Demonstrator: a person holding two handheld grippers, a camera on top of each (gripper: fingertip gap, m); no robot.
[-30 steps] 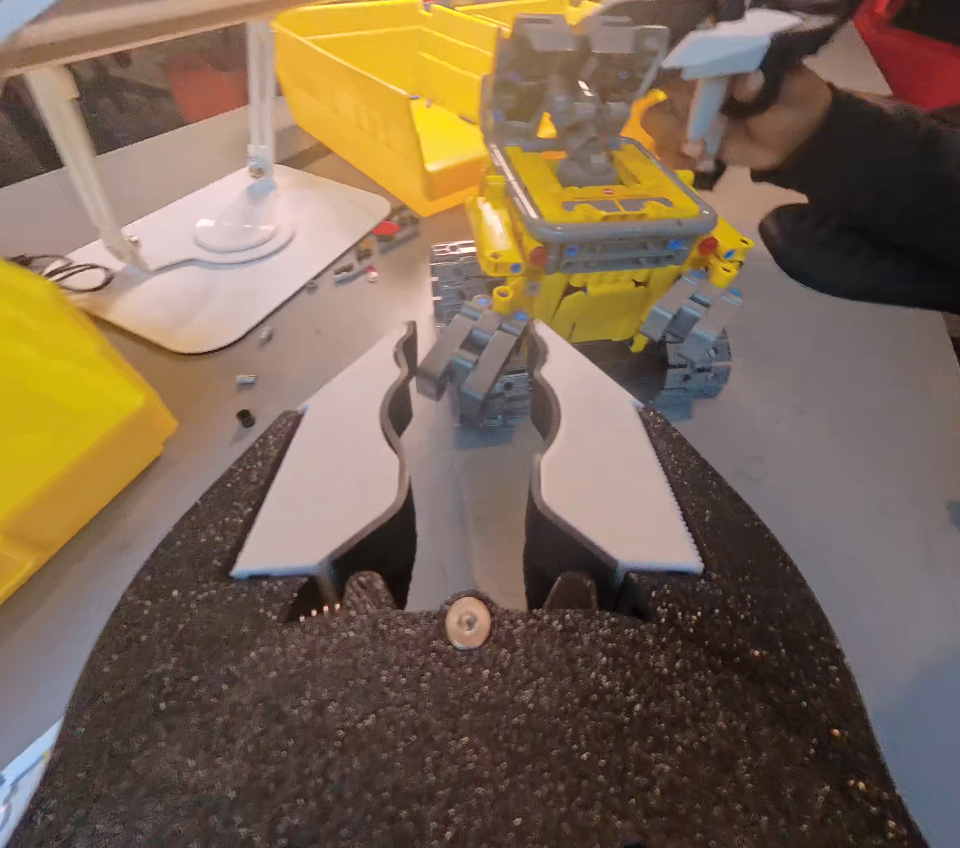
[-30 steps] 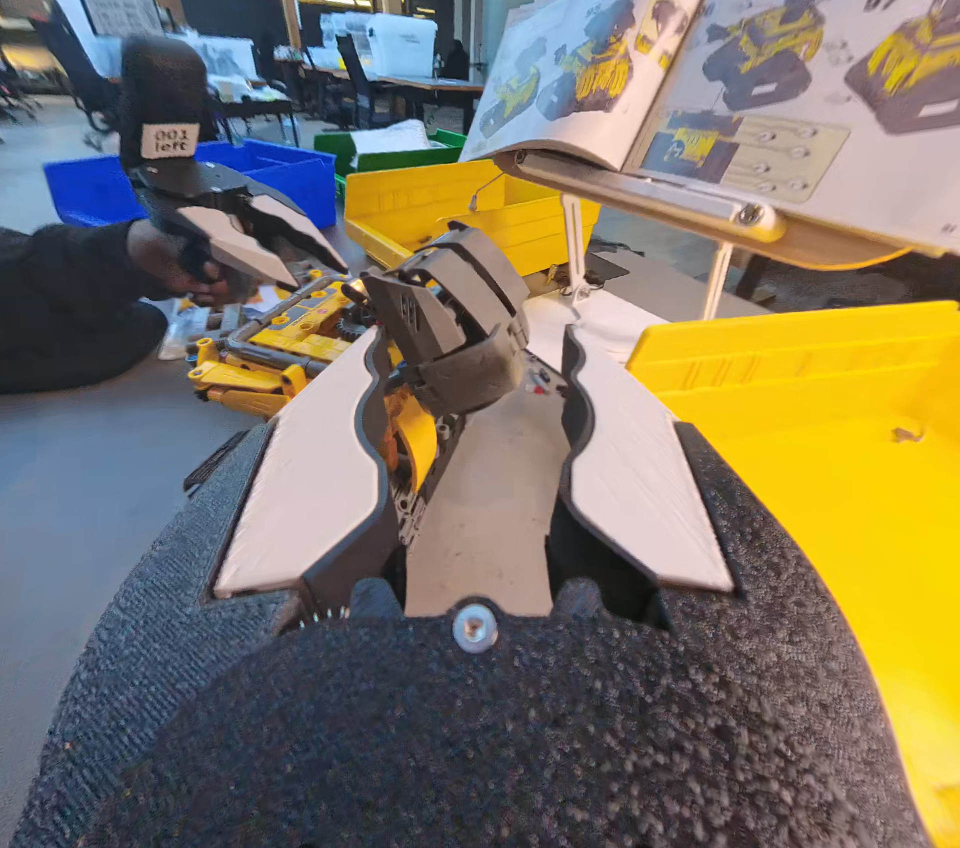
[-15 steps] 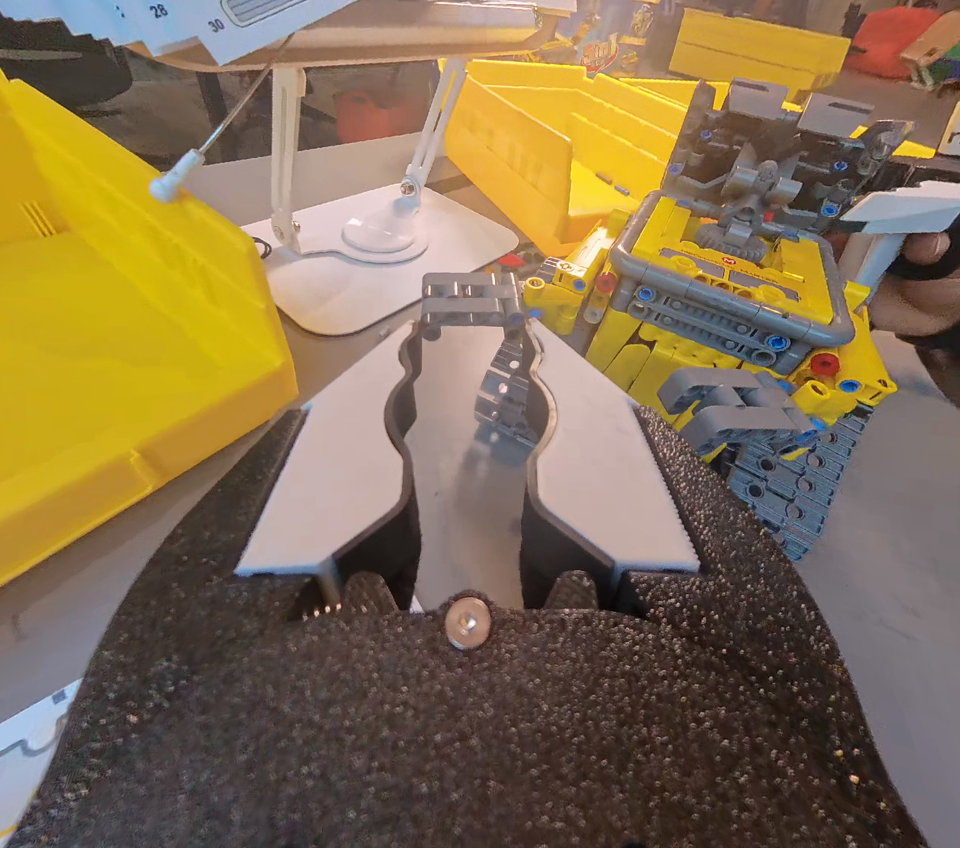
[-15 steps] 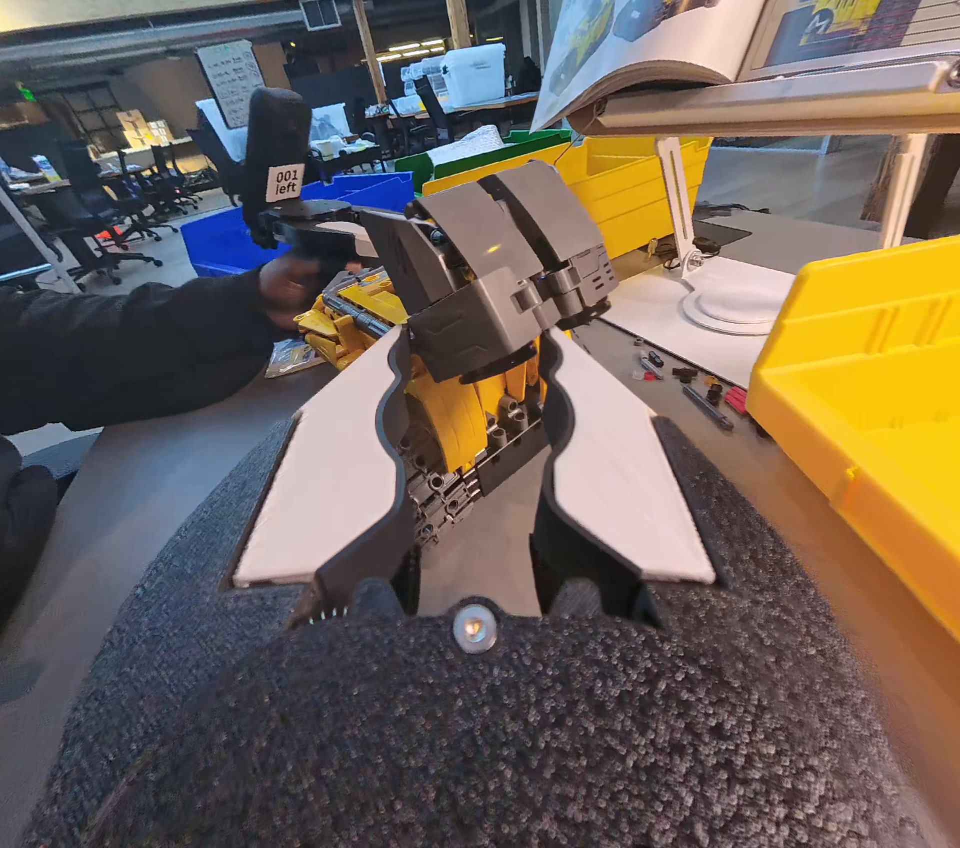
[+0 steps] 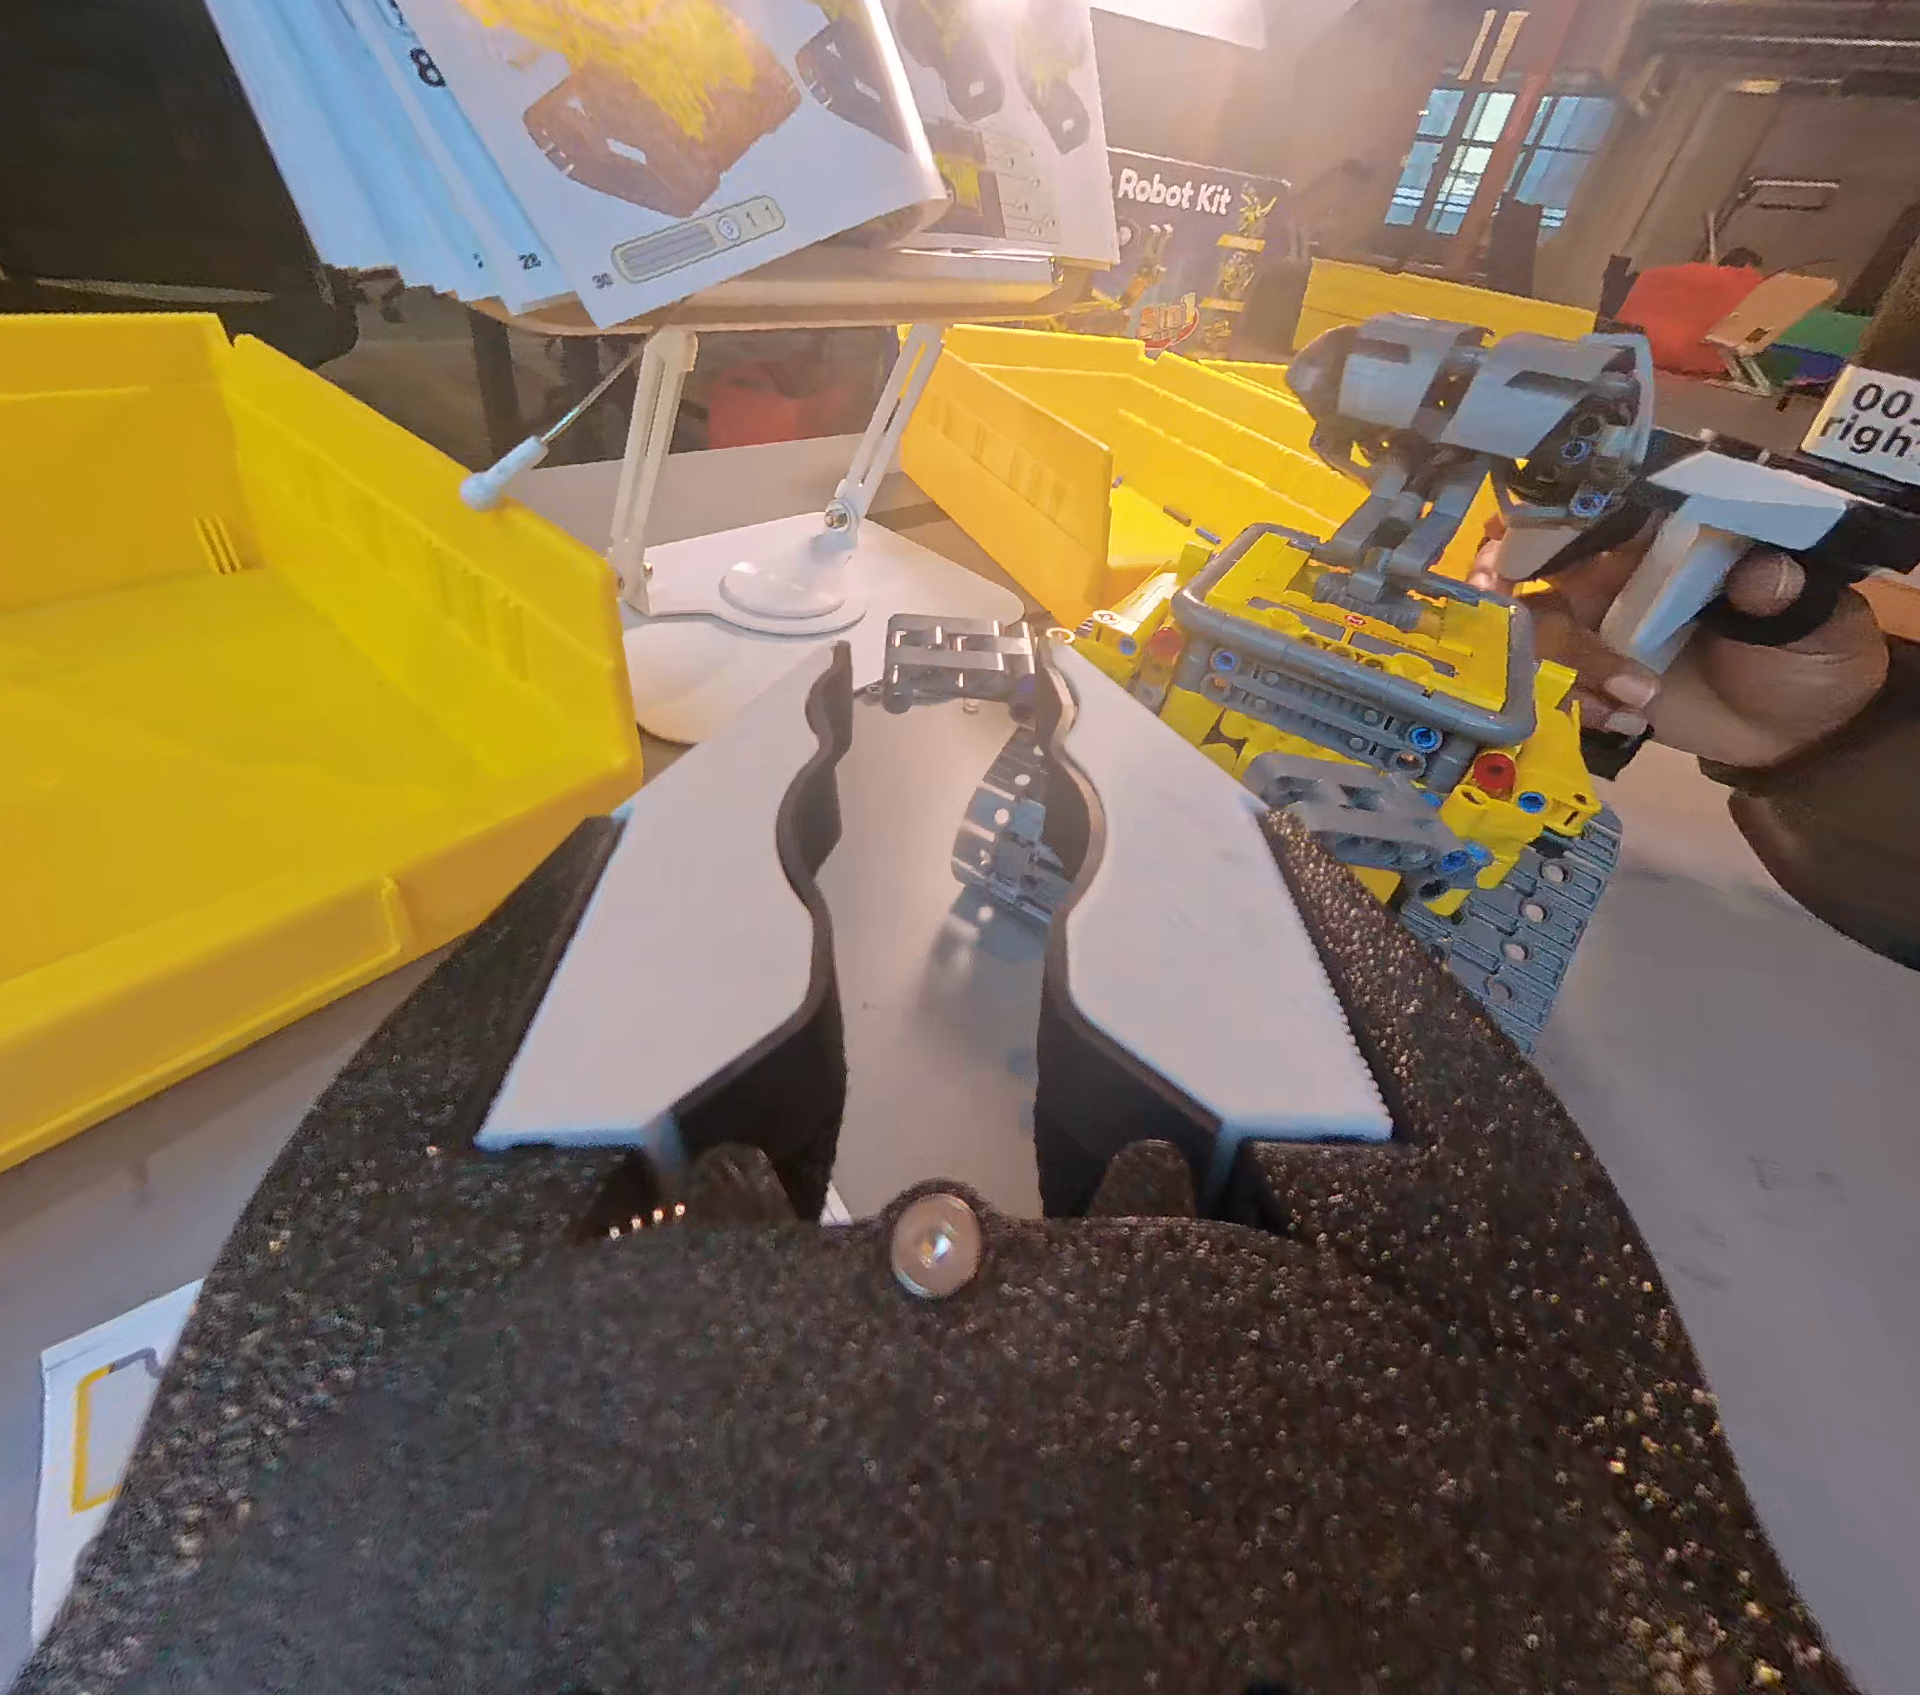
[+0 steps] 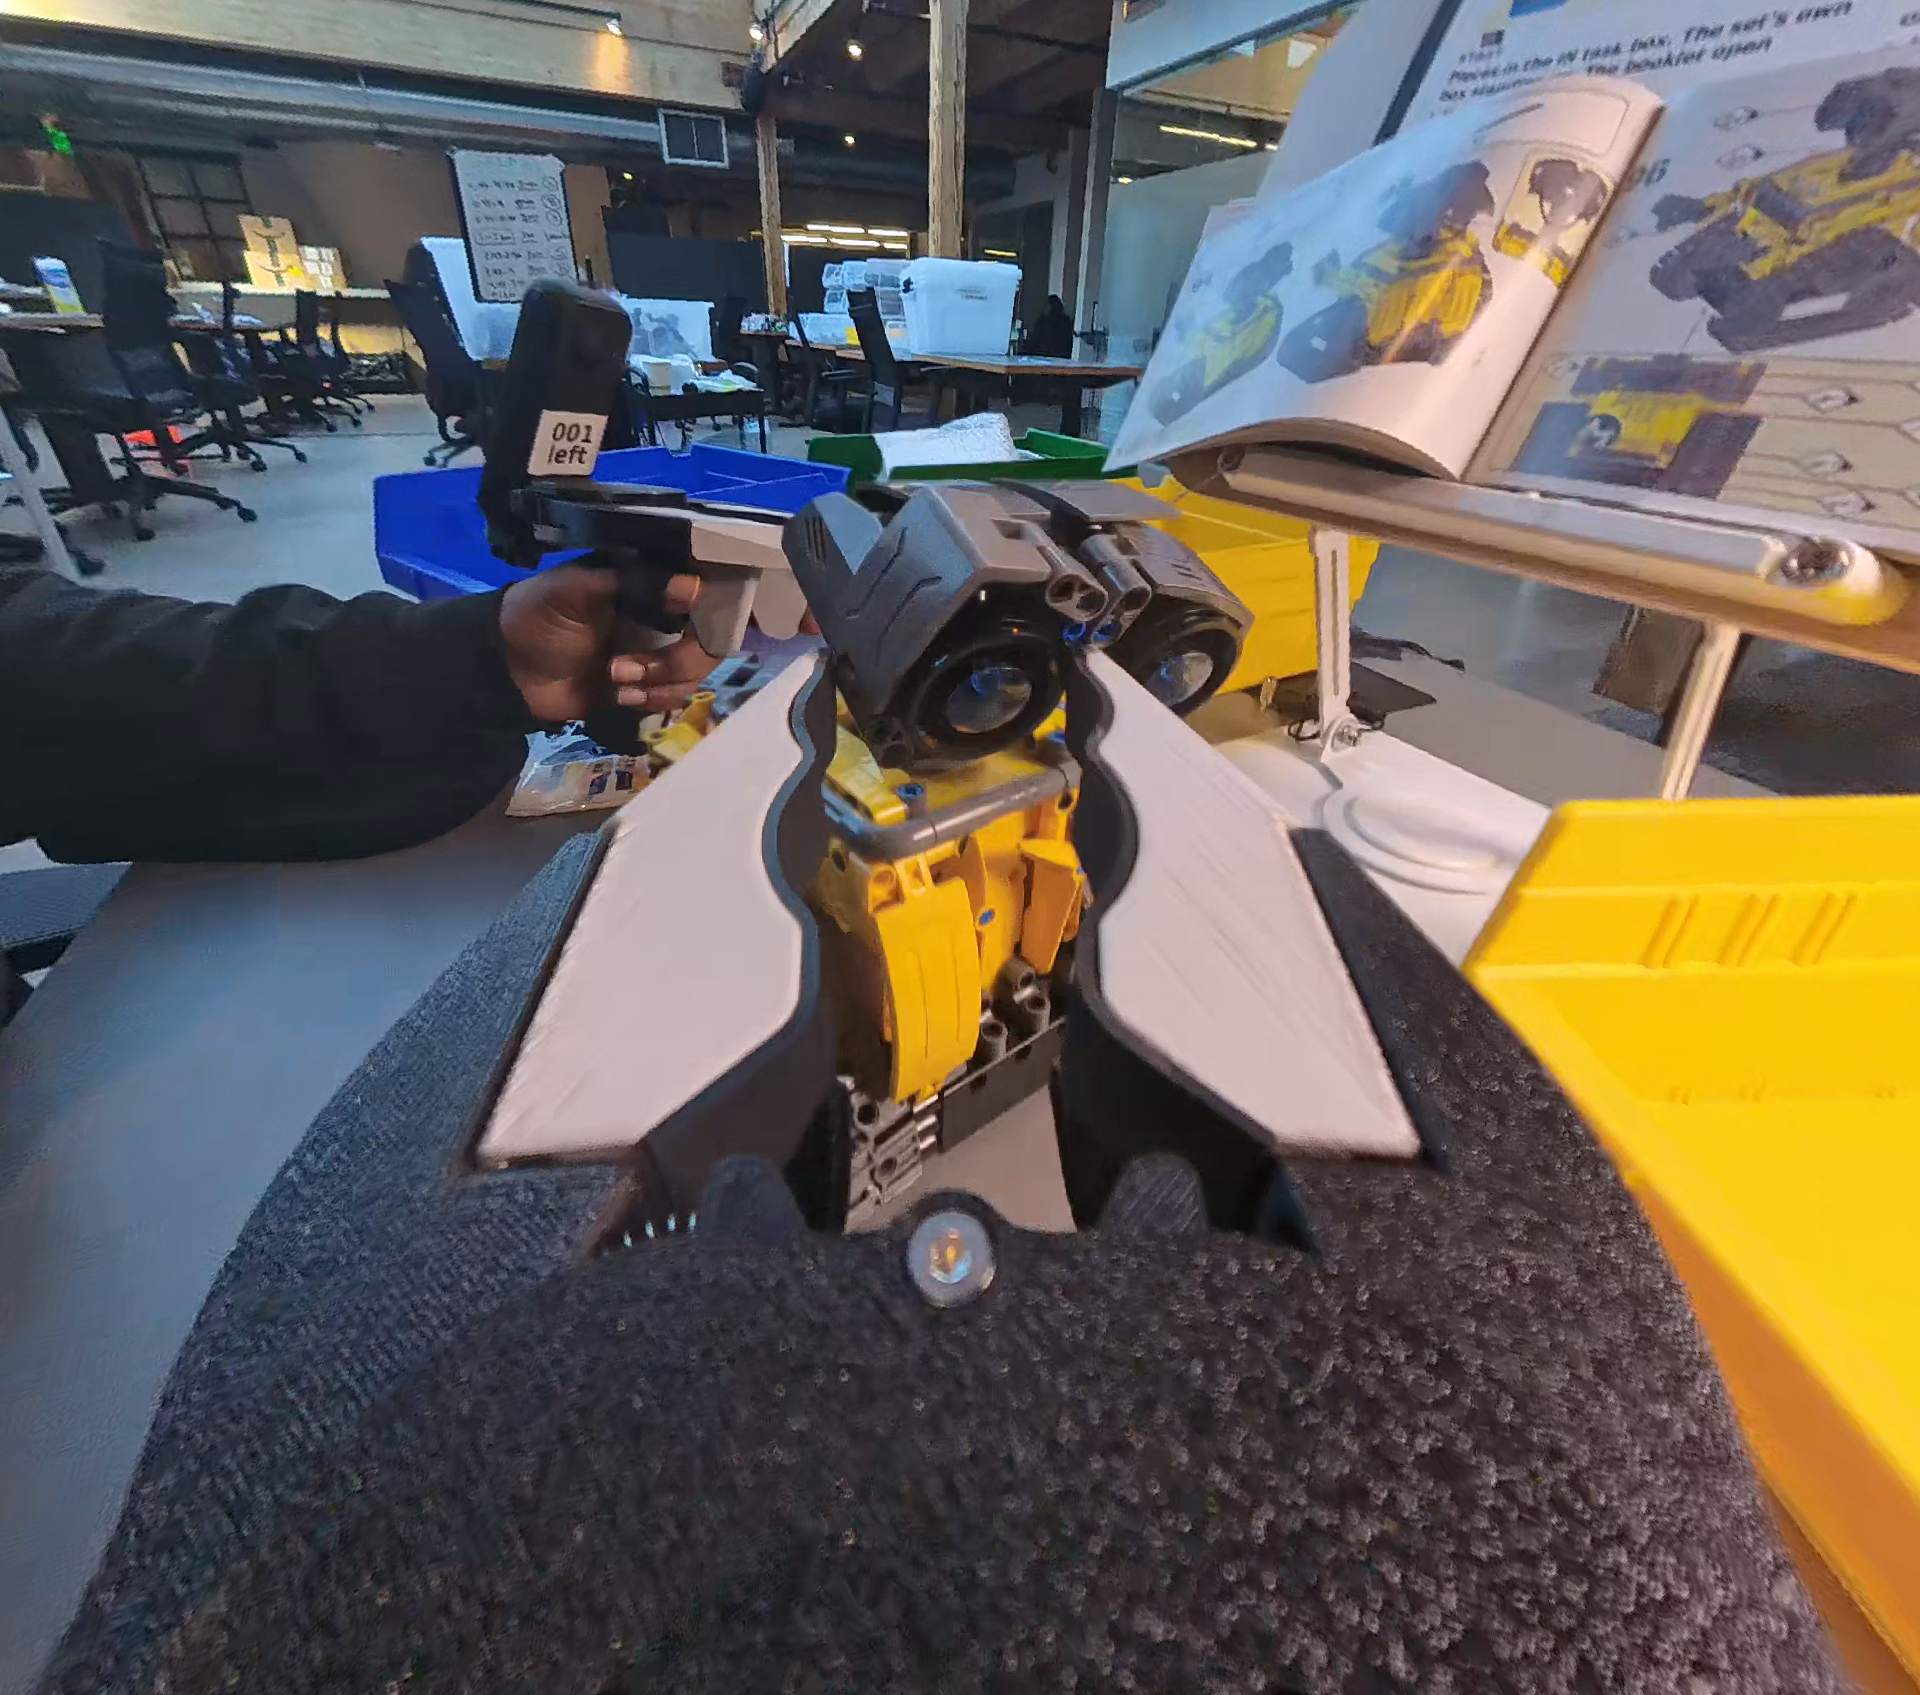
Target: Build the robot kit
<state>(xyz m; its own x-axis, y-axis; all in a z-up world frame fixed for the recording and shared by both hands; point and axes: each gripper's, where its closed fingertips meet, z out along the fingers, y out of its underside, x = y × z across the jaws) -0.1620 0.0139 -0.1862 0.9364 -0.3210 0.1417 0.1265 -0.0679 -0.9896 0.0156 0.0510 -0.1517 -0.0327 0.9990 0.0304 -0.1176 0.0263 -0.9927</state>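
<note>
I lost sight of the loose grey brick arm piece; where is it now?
In the left wrist view, the grey brick arm piece sits between the left gripper's fingers, against its right finger, just left of the yellow brick robot.

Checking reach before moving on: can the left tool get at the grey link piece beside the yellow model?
Probably yes. The grey link piece lies between the fingers of the open left tool, against the right one, with nothing across it. The yellow model stands just beside.
</note>
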